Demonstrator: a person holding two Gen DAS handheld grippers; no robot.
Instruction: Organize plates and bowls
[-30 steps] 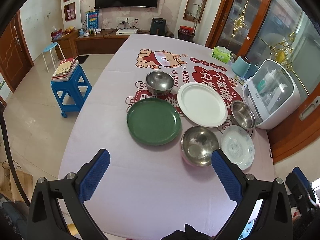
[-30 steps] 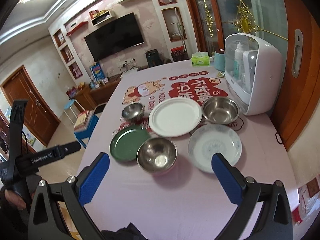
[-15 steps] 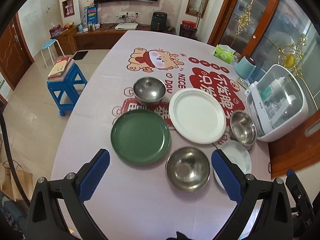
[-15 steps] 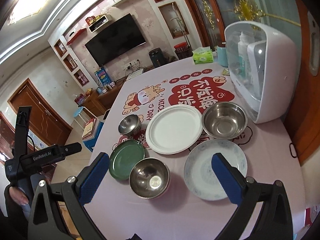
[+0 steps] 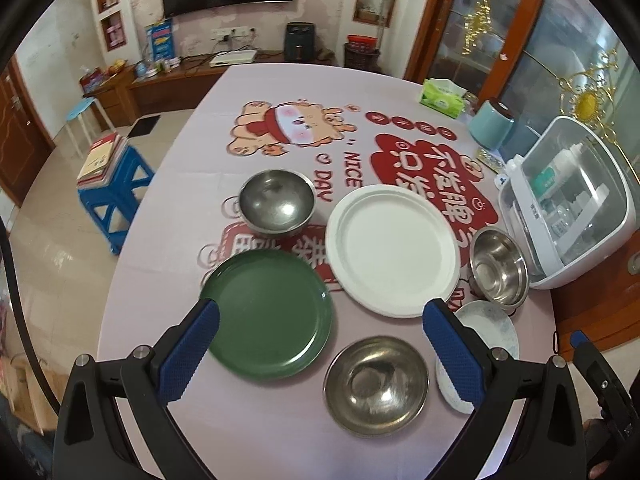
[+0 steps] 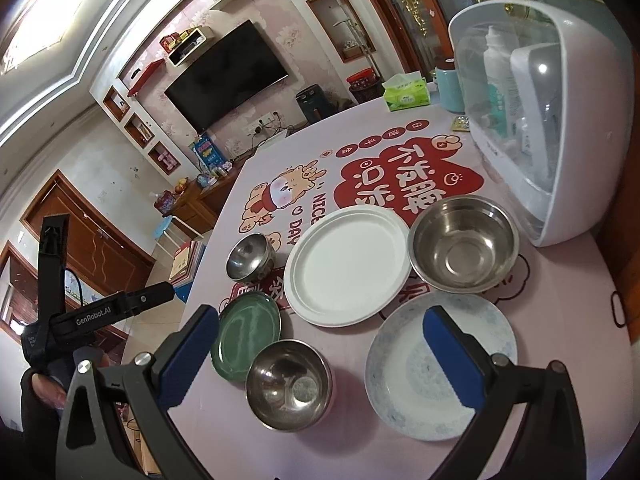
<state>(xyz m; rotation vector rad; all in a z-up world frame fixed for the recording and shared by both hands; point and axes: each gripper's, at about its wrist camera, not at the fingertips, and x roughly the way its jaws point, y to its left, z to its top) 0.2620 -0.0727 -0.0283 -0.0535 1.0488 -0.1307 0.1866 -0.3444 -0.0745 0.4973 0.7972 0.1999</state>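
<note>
steel bowls (image 5: pixel 276 204): 3 | plates (image 5: pixel 392 250): 3 (white, green, blue-patterned) | tissue box (image 5: pixel 442 98): 1

The tablecloth (image 5: pixel 168 240) is pale pink, printed with a red panel of white characters and a cartoon animal in tan and red. A dark green plate (image 5: pixel 272 312) and a plain white plate (image 5: pixel 392 248) are seen on it. A third plate (image 6: pixel 404 364) is white with a faint blue speckled pattern. Three bowls (image 5: pixel 376 384) (image 5: pixel 276 204) (image 6: pixel 460 252) are shiny silver. The gripper pads (image 5: pixel 188 352) are bright blue on black frames. A stool (image 5: pixel 116 204) is blue, a tissue pack (image 5: pixel 440 98) green, and a canister (image 5: pixel 490 130) teal.
</note>
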